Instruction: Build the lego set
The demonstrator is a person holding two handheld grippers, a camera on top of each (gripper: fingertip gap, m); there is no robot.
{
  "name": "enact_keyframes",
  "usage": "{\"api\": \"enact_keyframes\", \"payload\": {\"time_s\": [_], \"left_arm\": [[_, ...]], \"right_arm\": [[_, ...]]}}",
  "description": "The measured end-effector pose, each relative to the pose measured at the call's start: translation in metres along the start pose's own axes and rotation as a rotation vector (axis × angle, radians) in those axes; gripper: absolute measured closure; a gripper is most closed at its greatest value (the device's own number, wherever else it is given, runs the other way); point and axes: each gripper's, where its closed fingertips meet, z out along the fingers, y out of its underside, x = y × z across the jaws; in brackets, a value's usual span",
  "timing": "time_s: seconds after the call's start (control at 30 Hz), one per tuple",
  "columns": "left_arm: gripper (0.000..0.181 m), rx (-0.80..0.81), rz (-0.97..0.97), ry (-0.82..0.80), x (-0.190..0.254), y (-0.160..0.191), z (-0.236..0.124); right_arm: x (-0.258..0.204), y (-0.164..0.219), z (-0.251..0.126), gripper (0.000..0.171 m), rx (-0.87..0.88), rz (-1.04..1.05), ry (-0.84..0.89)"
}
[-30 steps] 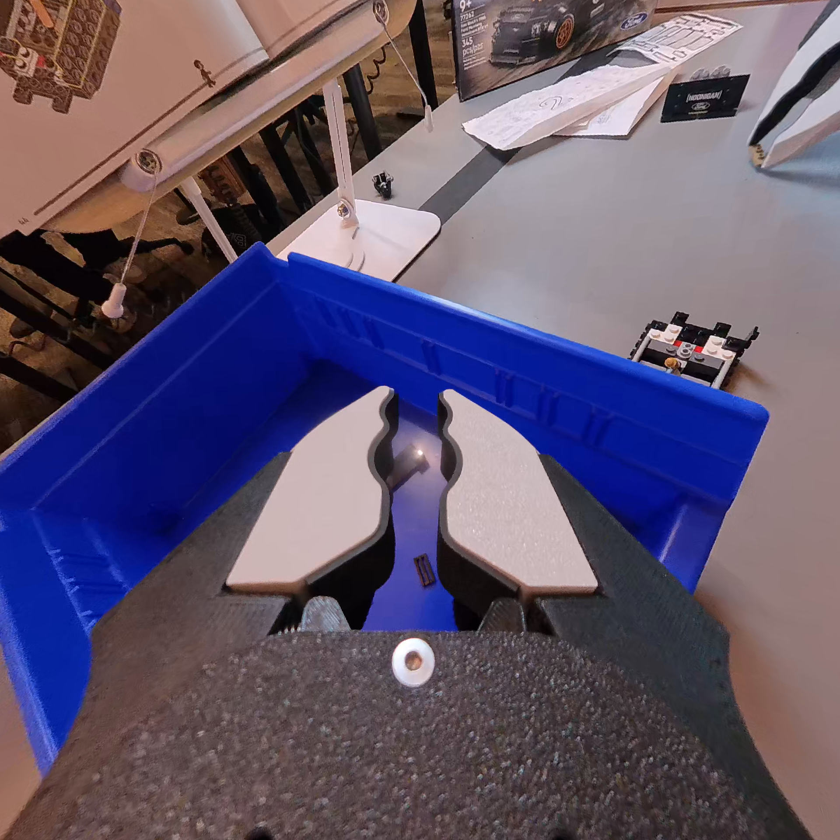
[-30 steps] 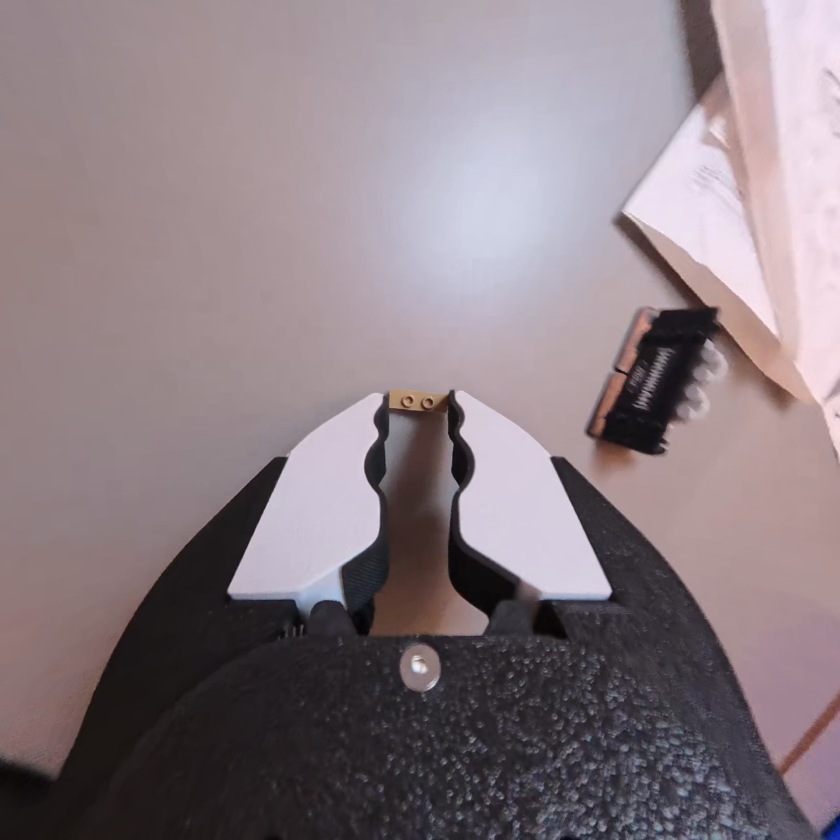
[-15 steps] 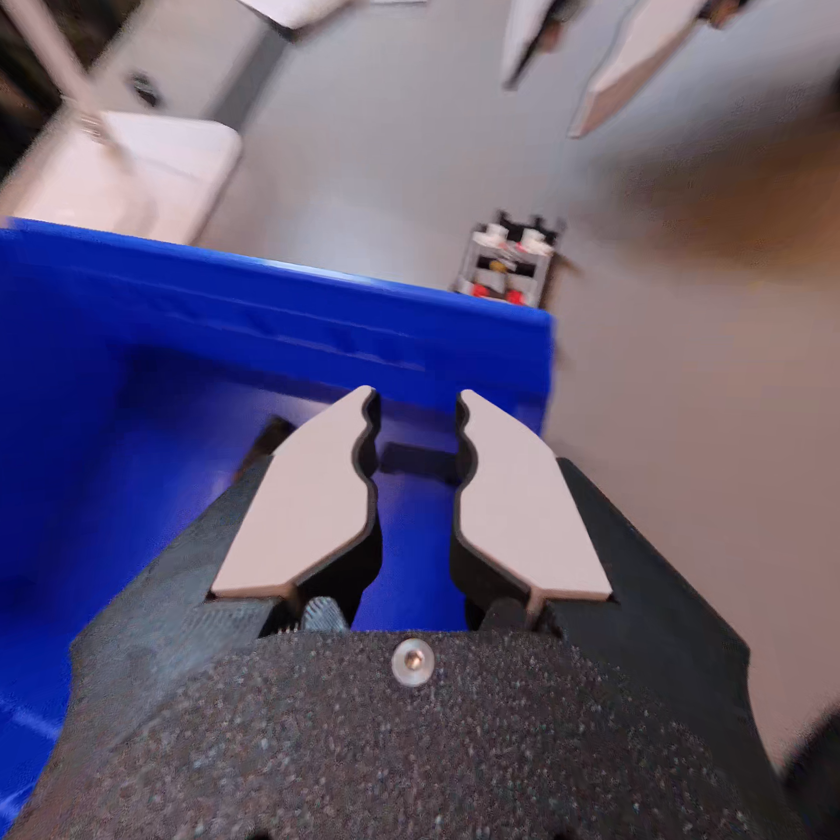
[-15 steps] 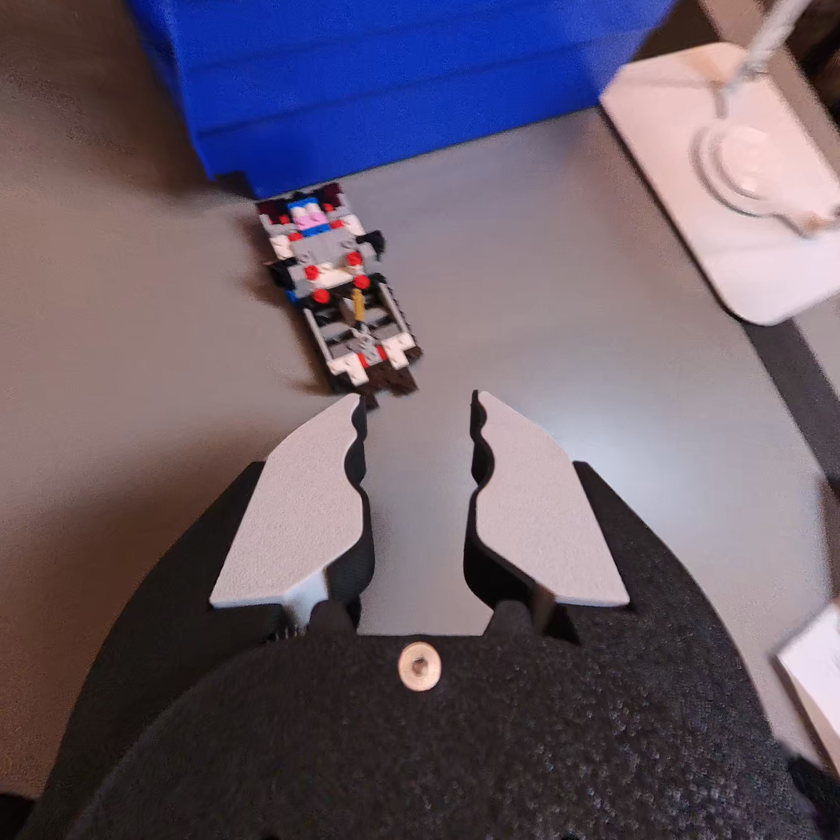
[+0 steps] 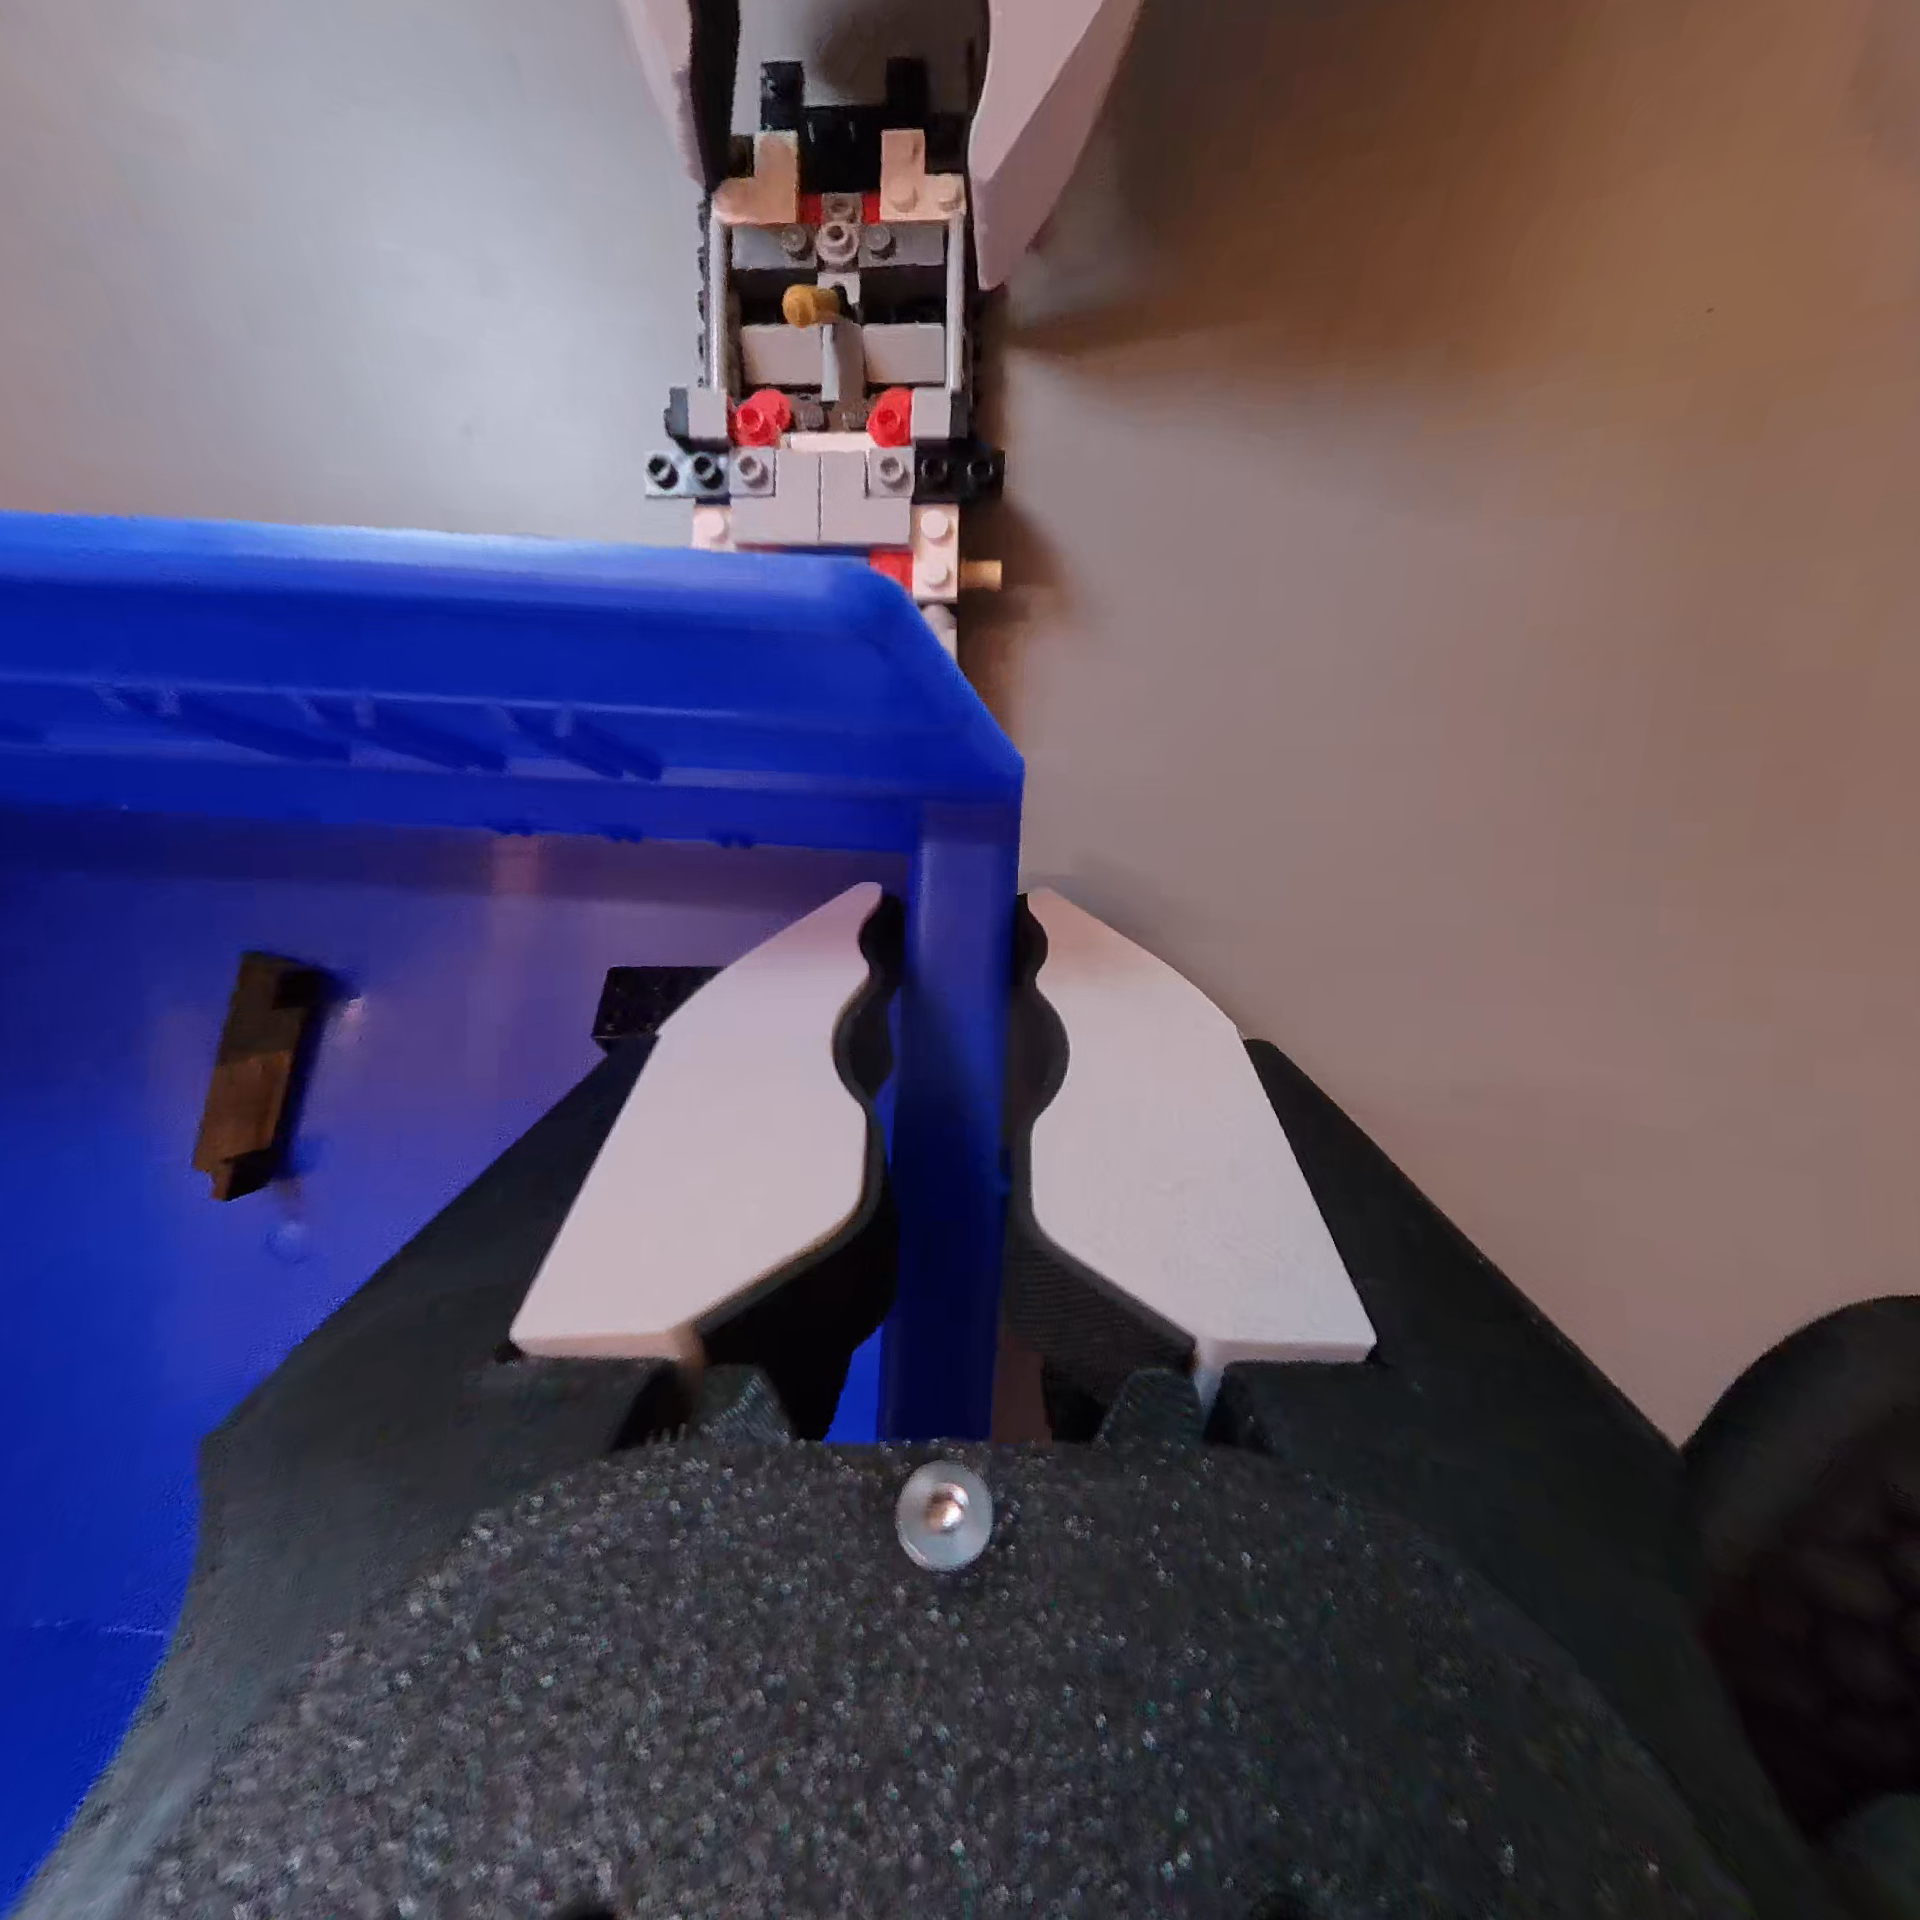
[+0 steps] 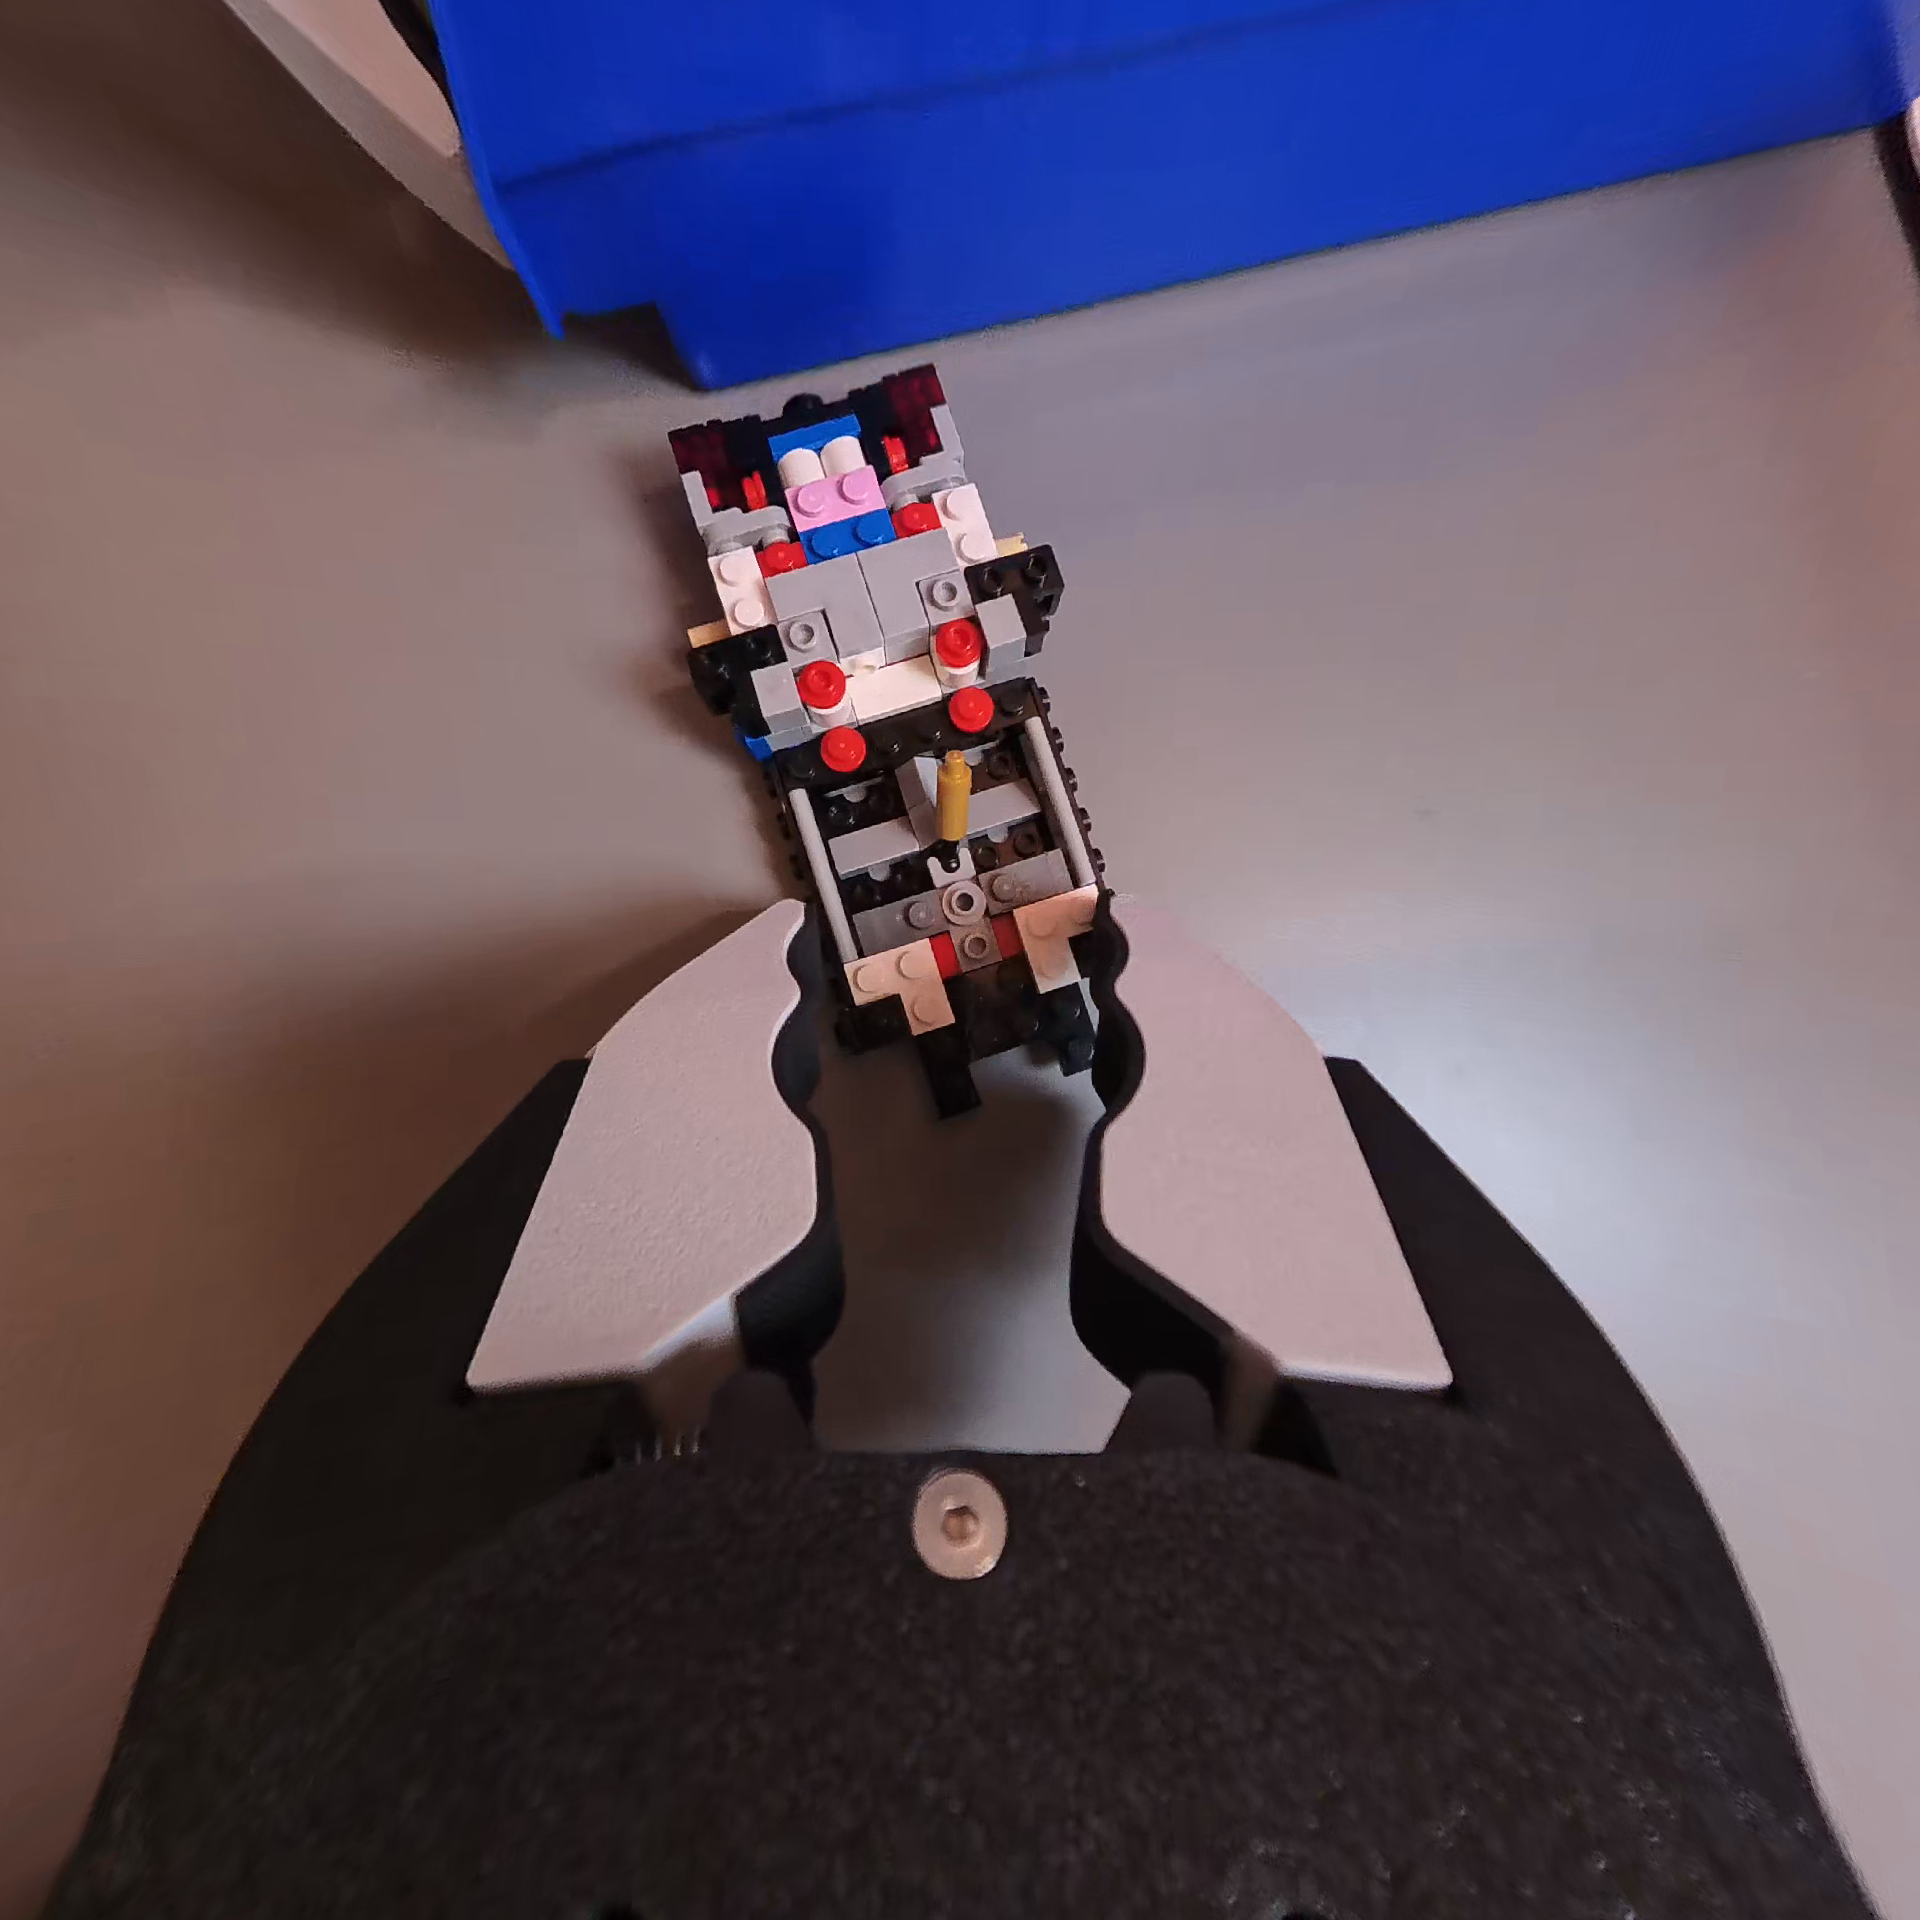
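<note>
Straddling bin wall [image 5: 951, 1091] now — left hand-held gripper [image 5: 951, 904], previously inside.

Blue bin [image 5: 468, 665], grey table [image 6: 1507, 644], pale grey fingers [image 6: 675, 1143], and multicoloured brick model [image 6: 894, 727].

Soft, even overhead light; pale glare patches on the grey tabletop [image 6: 1558, 727], a soft shadow beside the brick model [image 5: 842, 343]. Wide-angle bending and slight blur toward edges.

Both grippers, left gripper [image 5: 951, 904] and right gripper [image 6: 951, 914], are showing pale wavy-edged fingers, grainy black bodies and a silver screw [image 6: 959, 1524].
</note>
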Motion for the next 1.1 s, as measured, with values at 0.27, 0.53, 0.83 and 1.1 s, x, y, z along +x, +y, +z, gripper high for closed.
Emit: {"api": "enact_keyframes", "payload": {"time_s": [0.27, 0.53, 0.83, 1.1], "left_arm": [[0.161, -0.024, -0.028, 0.005, -0.001, 0.008, -0.004], [0.149, 0.057, -0.041, 0.034, 0.004, 0.003, -0.024], [0.181, 0.76, -0.142, -0.569, -0.097, -0.089, -0.148], [0.181, 0.979, -0.29, -0.746, -0.137, -0.093, -0.186]], "right_arm": [[0.001, 0.019, -0.014, 0.122, -0.049, -0.006, -0.003], [0.007, -0.01, -0.057, 0.12, 0.157, 0.072, -0.019], [0.111, -0.107, -0.129, 0.153, 0.599, 0.25, 0.447], [0.196, -0.189, -0.122, 0.156, 0.623, 0.199, 0.797]]}}
